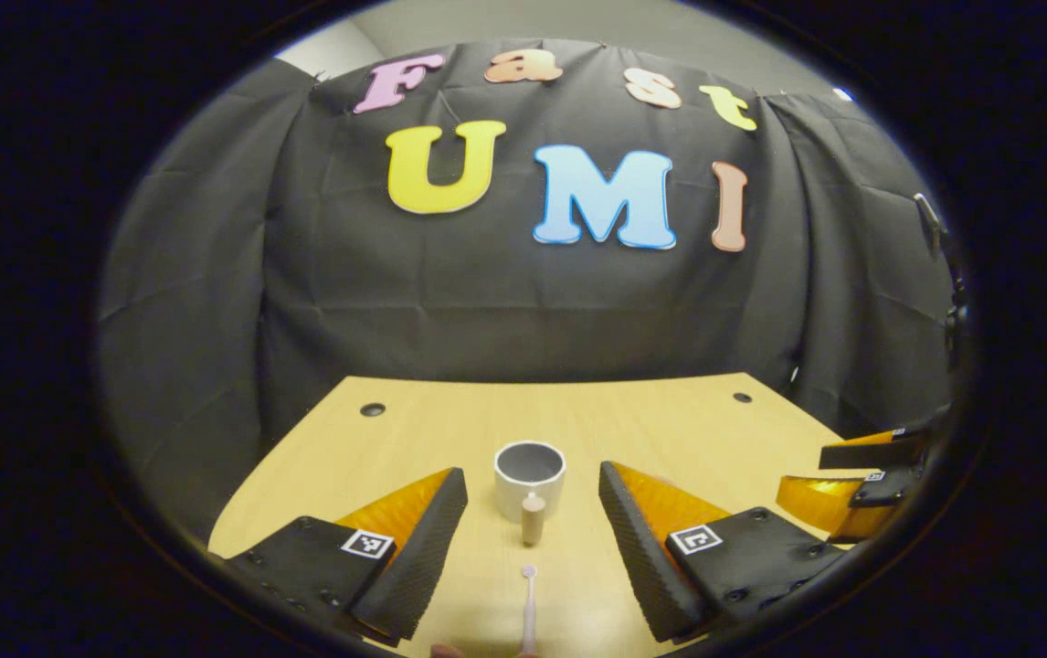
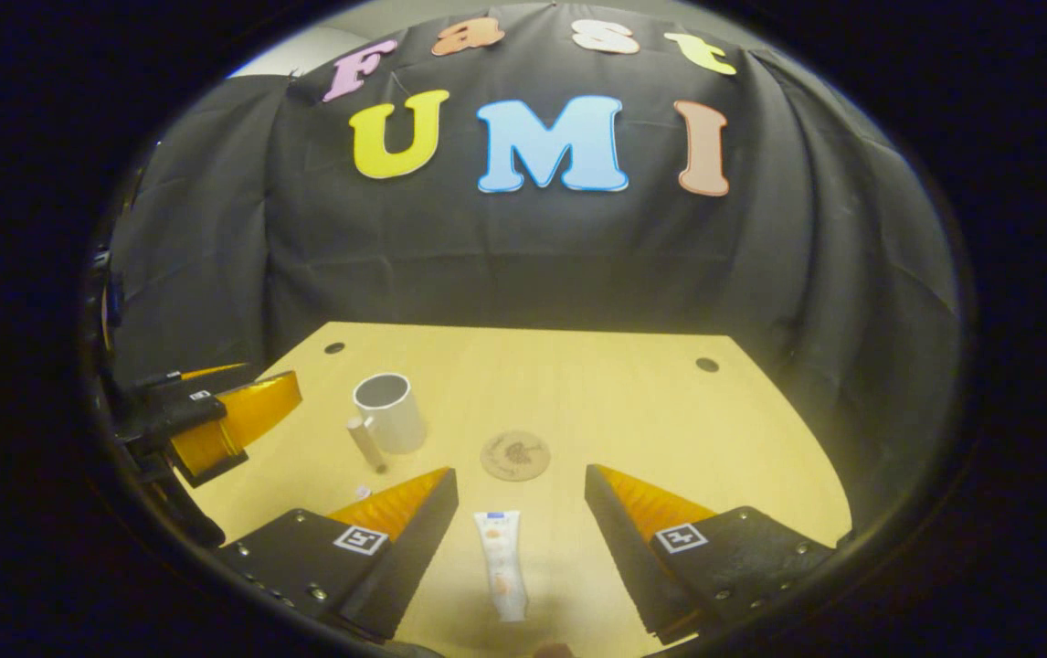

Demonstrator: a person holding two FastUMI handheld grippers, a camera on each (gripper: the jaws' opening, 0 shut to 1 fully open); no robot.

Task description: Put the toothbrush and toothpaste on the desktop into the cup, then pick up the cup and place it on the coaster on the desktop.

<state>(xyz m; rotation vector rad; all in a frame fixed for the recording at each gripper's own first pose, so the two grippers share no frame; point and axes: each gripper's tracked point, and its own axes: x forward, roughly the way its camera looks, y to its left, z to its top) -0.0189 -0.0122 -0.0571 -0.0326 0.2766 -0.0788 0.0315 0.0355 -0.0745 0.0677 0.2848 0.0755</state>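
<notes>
Wood-grain surface (image 1: 688,429) carries every task item, lit pale yellow under the booth light. In the left gripper view the left claw (image 1: 533,539) is spread wide and holds nothing; between its fingers stands the white cup (image 1: 530,475), upright and open at the top, toward the middle of the surface. A toothbrush (image 1: 530,585) lies on the surface just near of the cup, running toward the camera; its near end is cut off at the bottom edge, and foreshortening makes it hard to tell whether its far end touches the cup. At the right edge of that view the right claw (image 1: 852,489) shows partly, cropped by the rim.

In the right gripper view the right claw (image 2: 522,525) is also spread apart and empty. A toothpaste tube (image 2: 503,565) lies flat between its fingers, touching neither. Farther off sits a round coaster (image 2: 515,455), with a dark mark too small to make out. Left of the coaster stands the cup (image 2: 389,413), with the toothbrush (image 2: 366,443) lying just beside it on the near side, its near end hidden behind the claw's left finger. The left claw (image 2: 231,416) appears at the far left, partly cut off.
</notes>
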